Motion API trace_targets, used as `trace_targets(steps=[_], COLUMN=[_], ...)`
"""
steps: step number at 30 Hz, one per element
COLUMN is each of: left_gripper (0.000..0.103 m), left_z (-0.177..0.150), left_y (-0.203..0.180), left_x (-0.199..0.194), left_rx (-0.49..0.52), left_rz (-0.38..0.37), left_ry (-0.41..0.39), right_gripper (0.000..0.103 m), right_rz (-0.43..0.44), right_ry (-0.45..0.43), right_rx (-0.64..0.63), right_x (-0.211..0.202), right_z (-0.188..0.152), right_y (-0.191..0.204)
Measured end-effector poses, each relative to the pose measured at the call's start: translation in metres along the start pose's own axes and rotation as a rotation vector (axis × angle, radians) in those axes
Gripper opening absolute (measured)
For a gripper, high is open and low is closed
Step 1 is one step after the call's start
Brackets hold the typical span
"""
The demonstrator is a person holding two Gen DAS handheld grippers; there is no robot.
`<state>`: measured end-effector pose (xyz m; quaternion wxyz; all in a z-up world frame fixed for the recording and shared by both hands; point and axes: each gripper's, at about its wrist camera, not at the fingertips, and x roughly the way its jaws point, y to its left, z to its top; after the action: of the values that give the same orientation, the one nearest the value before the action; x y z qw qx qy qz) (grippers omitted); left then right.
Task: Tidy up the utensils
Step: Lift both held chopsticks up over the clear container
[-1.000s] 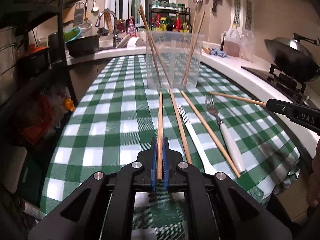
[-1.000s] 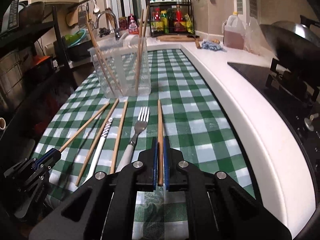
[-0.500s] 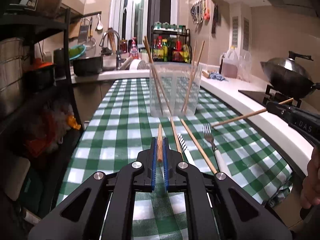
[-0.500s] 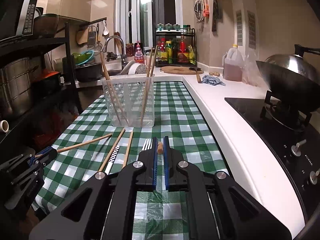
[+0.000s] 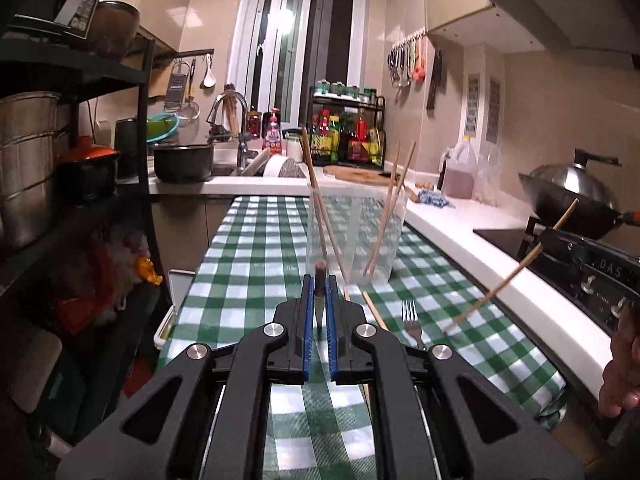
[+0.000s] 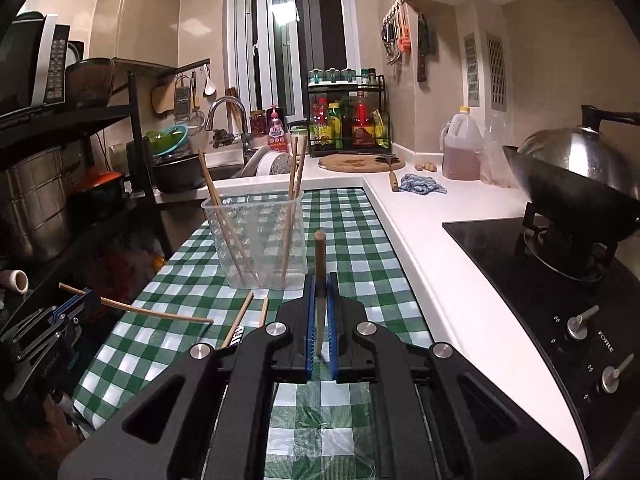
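My left gripper (image 5: pixel 319 280) is shut on a wooden chopstick (image 5: pixel 320 269), held above the green checked tablecloth (image 5: pixel 256 264) and pointing at the clear plastic container (image 5: pixel 356 240). My right gripper (image 6: pixel 319 278) is shut on another chopstick (image 6: pixel 319 250), also lifted off the cloth. The container (image 6: pixel 256 240) holds several chopsticks that lean on its walls. Each view shows the other gripper at its edge: the right gripper (image 5: pixel 556 240) with its chopstick (image 5: pixel 508 276), and the left gripper (image 6: pixel 80 300) with its chopstick (image 6: pixel 160 313). A fork (image 5: pixel 412 318) and loose chopsticks (image 6: pixel 242 314) lie on the cloth.
A black shelf rack (image 5: pixel 100 80) with pots stands close on the left. To the right are the white counter (image 6: pixel 460 280), the black hob (image 6: pixel 540 264) and a wok (image 6: pixel 580 176). Behind the container are the sink tap (image 5: pixel 232 108), a spice rack (image 5: pixel 348 132) and an oil jug (image 6: pixel 462 148).
Both grippers have risen and tipped up, each lifting its chopstick off the tablecloth. The chopsticks lay flat on the cloth a second ago and hang in the air now.
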<state>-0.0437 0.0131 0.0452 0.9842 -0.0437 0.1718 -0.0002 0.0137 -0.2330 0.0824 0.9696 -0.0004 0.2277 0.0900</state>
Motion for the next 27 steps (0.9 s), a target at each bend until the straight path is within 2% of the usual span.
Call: trace_targets(steps=[3,10,16,22,27], left_gripper=[0.006,0.006,0.006,0.006,0.006], left_z=[0.013,0.060,0.095,0.122,0.166], left_y=[0.005,0.024,0.026,0.033,0.037], left_x=[0.000,0.012,0.026,0.038,0.051], left_rx=[-0.016,-0.077,-0.058,-0.081,-0.078], left_rz=[-0.019,-0.068,-0.097,-0.109,-0.106], left_ry=[0.005,0.073,0.121,0.125,0.070], right_gripper=[0.006,0.006,0.006,0.006,0.006], right_rz=[0.018,0.072,0.079,0.068,0.066], right_ry=[0.009,0.051,0.030,0.036,0.031], right_rx=[-0.003,0.016,0.010,0.003,0.014], right_x=[0.000,0.003,0.003,0.009,0.013], right_z=[0.007,0.033,0.058,0.077,0.108], right_y=[0.001,0.004,0.010,0.011,0.007])
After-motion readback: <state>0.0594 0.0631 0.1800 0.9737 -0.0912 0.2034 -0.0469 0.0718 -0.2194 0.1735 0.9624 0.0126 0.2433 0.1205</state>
